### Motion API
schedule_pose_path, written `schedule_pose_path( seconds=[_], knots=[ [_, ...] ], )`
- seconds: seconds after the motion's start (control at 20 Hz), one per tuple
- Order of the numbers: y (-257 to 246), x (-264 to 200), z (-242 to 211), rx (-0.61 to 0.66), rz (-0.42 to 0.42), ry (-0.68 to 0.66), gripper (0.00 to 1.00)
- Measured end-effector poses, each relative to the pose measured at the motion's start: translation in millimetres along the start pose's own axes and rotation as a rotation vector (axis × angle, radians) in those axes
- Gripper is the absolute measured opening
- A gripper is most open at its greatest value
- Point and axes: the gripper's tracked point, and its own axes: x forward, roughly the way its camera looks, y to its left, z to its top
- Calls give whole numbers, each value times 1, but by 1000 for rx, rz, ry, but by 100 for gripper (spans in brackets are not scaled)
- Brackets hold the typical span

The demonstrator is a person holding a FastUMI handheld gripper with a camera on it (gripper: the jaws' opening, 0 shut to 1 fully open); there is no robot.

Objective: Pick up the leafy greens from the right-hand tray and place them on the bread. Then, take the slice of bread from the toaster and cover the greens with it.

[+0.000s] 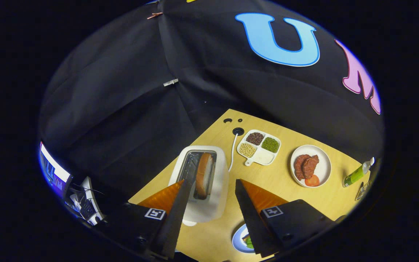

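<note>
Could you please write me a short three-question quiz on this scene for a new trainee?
1. True or false: a slice of bread stands in the toaster.
2. What lies on the round white plate beyond the gripper? A) meat and tomato B) eggs C) noodles
3. Fill in: the gripper's jaws are ____, either side of the toaster.

Key: 1 true; 2 A; 3 open.

The table (278, 189) looks like pale smooth wood, the toaster (221, 182) has a white glossy plastic shell with shiny metal inside its slot, the bread slice (204, 174) there looks matt, and the gripper (210, 182), fingers apart, bears paper-like printed tags.
</note>
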Motion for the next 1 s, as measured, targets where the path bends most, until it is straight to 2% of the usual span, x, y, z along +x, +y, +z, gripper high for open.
schedule_pose_path(
  seconds=[0.4,0.45,0.55,0.6,0.85,0.9,1.0],
  knots=[
    [13,62,-2,-3,-20,82,80],
    [11,66,-5,6,-30,95,77],
    [9,75,-8,25,-49,119,68],
    [8,79,-10,30,-56,130,55],
    [3,89,-19,27,-71,166,20],
    [5,82,-16,31,-63,157,16],
    [11,77,-8,43,-40,128,16]
  ],
)
